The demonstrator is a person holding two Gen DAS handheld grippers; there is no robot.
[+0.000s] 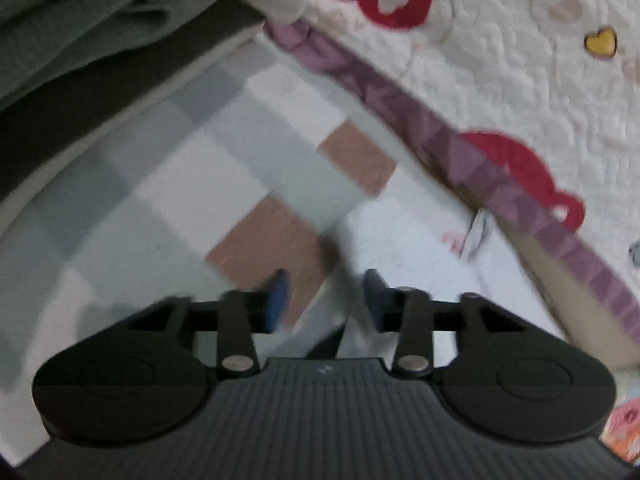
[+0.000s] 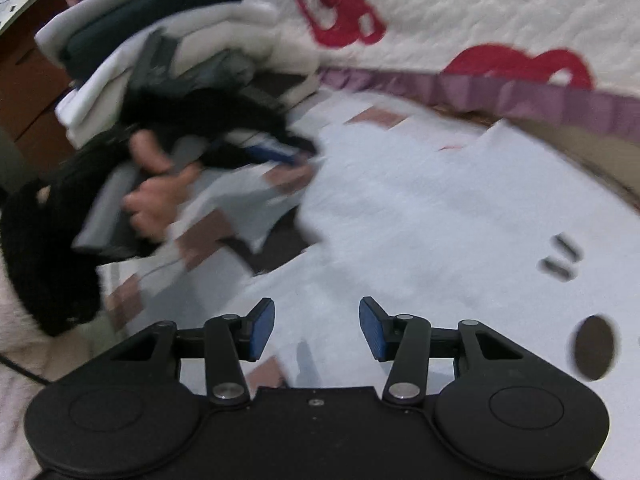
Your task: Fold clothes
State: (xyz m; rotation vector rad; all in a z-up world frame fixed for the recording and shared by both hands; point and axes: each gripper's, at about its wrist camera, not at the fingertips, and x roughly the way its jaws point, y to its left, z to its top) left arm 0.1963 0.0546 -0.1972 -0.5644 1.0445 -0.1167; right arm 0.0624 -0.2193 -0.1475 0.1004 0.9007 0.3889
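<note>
Left gripper: pointing down at the checked garment, its blue pads standing apart with a moderate gap; a fold of pale cloth is rising between them, but blur is hiding whether the pads are pinching it, so I cannot tell.
Right gripper: hovering over white cloth, its jaws standing wide apart with nothing between them.
Checked garment: lying spread on the bed, filling the left wrist view from 9 to 3 o'clock, showing grey, white and brown squares; in the right wrist view its white side is filling the centre.
Hand: gripping the other tool's handle at 9 o'clock in the right wrist view, a black fuzzy sleeve trailing toward 8 o'clock.
Clothes pile: sitting stacked at 10 to 11 o'clock in the right wrist view, white, grey and dark layers.
Quilt: lying white with red shapes at 12 to 3 o'clock, a purple border running diagonally along it.
Green cloth: lying bunched at 10 o'clock in the left wrist view.
</note>
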